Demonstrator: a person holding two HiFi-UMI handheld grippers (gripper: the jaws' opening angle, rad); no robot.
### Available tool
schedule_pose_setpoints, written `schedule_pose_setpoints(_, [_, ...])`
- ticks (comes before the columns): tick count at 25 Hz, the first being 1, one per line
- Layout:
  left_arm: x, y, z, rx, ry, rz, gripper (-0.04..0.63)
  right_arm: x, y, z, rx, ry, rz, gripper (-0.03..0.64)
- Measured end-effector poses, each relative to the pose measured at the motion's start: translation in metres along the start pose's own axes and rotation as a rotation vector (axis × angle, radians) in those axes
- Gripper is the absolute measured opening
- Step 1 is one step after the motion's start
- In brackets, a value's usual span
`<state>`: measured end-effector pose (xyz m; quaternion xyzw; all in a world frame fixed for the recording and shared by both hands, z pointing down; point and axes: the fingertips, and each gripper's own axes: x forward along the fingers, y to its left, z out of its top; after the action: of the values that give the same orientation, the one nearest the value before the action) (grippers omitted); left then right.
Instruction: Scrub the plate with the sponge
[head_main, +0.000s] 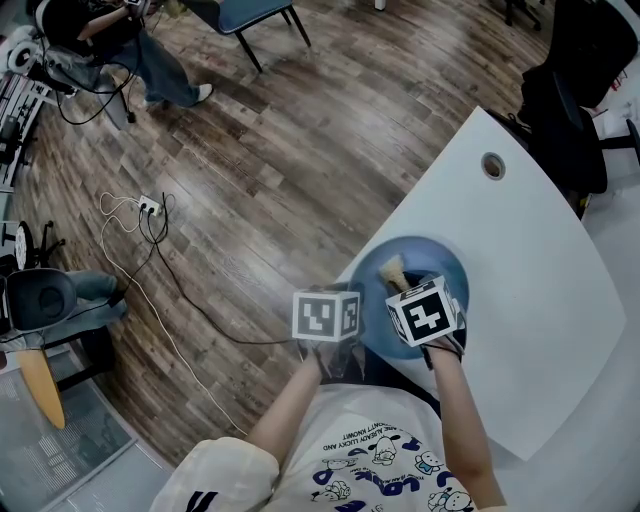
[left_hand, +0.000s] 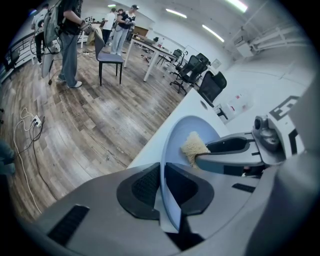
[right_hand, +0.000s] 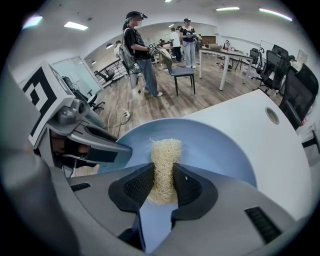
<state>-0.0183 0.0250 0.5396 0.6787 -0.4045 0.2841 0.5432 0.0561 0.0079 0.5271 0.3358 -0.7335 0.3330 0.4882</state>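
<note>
Open office: wood floor (head_main: 250, 150), white table (head_main: 530, 270) with a cable hole (head_main: 492, 165) near its far edge. Power strip (head_main: 148, 207) and loose cables lie on the floor, well apart from the table. People (right_hand: 140, 45) stand by a chair (right_hand: 181, 72) in the background, and black office chairs (left_hand: 197, 70) sit further along the table.

Plate (head_main: 432, 262): blue, round, at the table's near corner, right in front of the person.

Left gripper (left_hand: 162, 184): jaws narrow, clamped on the plate's rim on the person's left side. The rim runs edge-on between the two pads, and both pads are on it.

Right gripper (right_hand: 161, 186): jaws mid-width, closed on the sponge (right_hand: 165, 152). The sponge is a pale, fibrous strip, pinched across its width. Its free end sticks out past the tips over the plate's inner face.

In the left gripper view the sponge end sits against the inside of the plate, near the middle. In the head view the same end shows just beyond the right gripper's marker cube, inside the rim. How hard it presses: can't tell.

Both grippers point steeply down, side by side over the plate's near half, cubes close but apart. Forearms come in from the bottom of the head view.
</note>
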Motion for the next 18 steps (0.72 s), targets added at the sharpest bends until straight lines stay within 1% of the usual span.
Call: schedule_pose_setpoints(18, [0.001,0.0,0.0,0.015,-0.008,0.01,0.038,0.0,0.018,-0.009,-0.002,0.001,0.029,0.12])
